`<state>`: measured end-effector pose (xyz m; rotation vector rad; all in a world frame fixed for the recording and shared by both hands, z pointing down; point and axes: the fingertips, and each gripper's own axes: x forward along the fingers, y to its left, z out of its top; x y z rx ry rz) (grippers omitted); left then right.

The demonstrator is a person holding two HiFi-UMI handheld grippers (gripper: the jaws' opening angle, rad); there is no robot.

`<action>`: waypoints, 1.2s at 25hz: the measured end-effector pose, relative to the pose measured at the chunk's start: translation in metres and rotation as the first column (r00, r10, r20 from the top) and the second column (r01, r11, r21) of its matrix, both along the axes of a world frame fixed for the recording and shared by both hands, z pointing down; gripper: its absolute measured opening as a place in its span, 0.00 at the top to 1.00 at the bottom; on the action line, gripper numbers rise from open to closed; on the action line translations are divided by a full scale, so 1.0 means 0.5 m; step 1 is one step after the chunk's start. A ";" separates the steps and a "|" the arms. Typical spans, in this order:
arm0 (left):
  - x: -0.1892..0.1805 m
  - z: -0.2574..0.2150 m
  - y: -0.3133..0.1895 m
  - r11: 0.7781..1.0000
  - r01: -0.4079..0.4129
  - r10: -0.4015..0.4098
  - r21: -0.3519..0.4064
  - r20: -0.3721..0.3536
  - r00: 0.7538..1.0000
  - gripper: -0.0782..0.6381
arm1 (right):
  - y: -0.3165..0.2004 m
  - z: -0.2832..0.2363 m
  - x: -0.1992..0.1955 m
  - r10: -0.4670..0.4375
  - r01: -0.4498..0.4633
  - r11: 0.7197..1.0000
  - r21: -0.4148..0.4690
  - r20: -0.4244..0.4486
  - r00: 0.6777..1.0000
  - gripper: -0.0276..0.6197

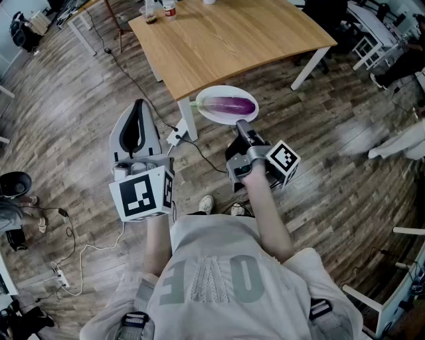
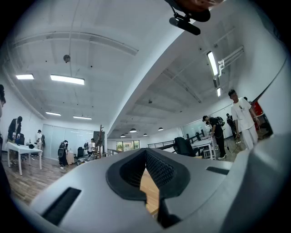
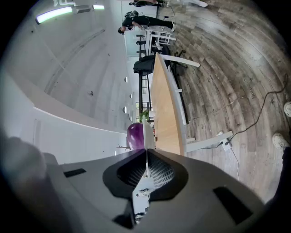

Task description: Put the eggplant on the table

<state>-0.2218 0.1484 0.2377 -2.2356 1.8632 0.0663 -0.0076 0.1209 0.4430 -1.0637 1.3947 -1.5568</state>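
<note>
A purple eggplant [image 1: 229,105] lies on a white plate [image 1: 207,117]. The plate hangs over the wooden floor, just in front of the near corner of the light wooden table [image 1: 219,40]. My right gripper [image 1: 240,125] is shut on the plate's near rim. In the right gripper view the plate [image 3: 148,132] runs edge-on between the jaws of the right gripper [image 3: 146,164], with the eggplant [image 3: 135,135] beyond them and the table [image 3: 164,113] alongside. My left gripper [image 1: 137,105] is held out to the left over the floor. Its jaws stand a narrow gap apart with nothing between them [image 2: 150,186].
A power strip [image 1: 176,137] and black cables lie on the floor by the table's white leg [image 1: 188,118]. Bottles [image 1: 159,9] stand at the table's far edge. White furniture [image 1: 365,46] stands at the right. People [image 2: 241,120] stand far off in the room.
</note>
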 end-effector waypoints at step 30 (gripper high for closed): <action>-0.140 0.032 -0.132 0.999 -0.029 0.028 -0.019 -0.035 0.999 0.88 | -0.116 0.013 -0.069 0.105 -0.105 0.994 -0.020 0.020 0.994 0.92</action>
